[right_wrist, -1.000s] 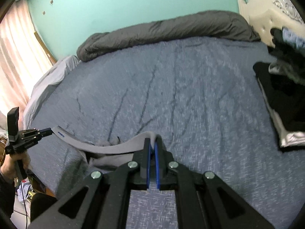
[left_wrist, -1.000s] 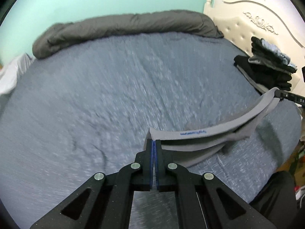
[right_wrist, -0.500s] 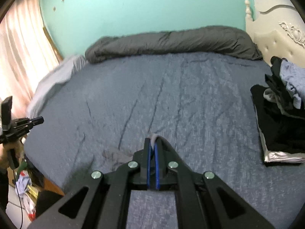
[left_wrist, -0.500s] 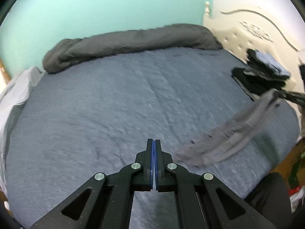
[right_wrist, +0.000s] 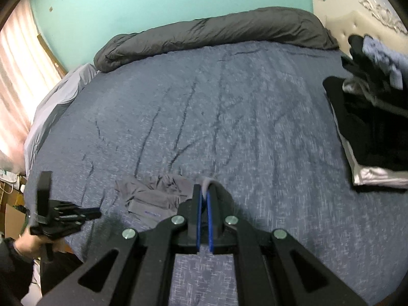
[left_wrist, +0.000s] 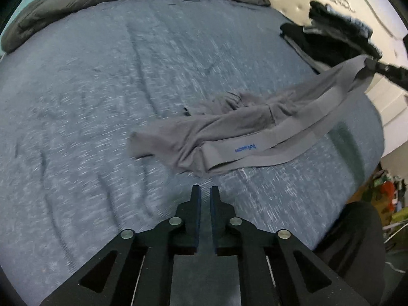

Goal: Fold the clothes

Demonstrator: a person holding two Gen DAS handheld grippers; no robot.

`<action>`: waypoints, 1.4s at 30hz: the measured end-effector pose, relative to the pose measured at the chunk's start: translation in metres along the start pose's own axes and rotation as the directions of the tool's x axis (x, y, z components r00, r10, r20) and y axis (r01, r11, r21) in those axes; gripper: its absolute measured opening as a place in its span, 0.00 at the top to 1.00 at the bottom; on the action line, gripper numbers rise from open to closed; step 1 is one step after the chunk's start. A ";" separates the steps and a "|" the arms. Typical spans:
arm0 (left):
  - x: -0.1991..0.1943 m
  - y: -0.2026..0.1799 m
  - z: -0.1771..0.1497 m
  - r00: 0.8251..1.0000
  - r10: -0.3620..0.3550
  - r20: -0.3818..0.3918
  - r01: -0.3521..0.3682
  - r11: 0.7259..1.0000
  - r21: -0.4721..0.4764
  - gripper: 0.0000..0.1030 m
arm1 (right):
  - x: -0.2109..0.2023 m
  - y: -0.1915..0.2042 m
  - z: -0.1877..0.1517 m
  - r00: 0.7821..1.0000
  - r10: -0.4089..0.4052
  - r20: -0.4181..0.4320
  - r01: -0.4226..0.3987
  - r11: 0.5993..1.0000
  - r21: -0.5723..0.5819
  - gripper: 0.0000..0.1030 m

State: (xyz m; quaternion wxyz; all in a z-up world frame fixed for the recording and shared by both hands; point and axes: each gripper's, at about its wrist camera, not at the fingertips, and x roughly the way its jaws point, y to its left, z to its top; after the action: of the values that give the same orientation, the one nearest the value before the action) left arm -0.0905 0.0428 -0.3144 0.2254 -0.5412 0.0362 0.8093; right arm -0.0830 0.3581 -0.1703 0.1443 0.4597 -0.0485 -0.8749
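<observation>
A pair of grey underpants [left_wrist: 237, 132] with a wide waistband and blue lettering lies crumpled on the blue bedspread [left_wrist: 102, 89]. My left gripper [left_wrist: 205, 191] is slightly open and empty, just short of the garment's near edge. My right gripper [right_wrist: 204, 191] is shut on one end of the waistband [right_wrist: 207, 181]. In the left wrist view that end [left_wrist: 357, 63] is lifted off the bed at the right gripper's tip [left_wrist: 369, 63]. In the right wrist view the rest of the garment [right_wrist: 153, 193] lies on the bed to the left, and the left gripper [right_wrist: 98, 213] hovers beside it.
A stack of dark folded clothes [right_wrist: 369, 127] sits at the right by the white headboard [right_wrist: 369, 12]. A rolled grey duvet [right_wrist: 204, 33] lies along the far edge. The bed's near edge drops to a cluttered floor [left_wrist: 382, 191].
My left gripper has let go of the waistband and opened a little. That end has dropped onto the bed. The right gripper still holds its end.
</observation>
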 end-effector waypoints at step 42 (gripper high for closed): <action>-0.080 -0.002 0.024 0.972 0.147 0.182 -0.166 0.982 0.093 0.99 | -0.031 -0.025 0.000 0.996 0.021 0.082 -0.025 0.999 0.043 0.97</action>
State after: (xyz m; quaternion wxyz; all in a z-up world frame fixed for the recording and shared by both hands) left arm -0.0855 0.0263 -0.2323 0.1922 -0.4508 0.1025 0.8656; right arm -0.0711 0.3911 -0.1513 0.1421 0.4261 -0.0789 -0.8900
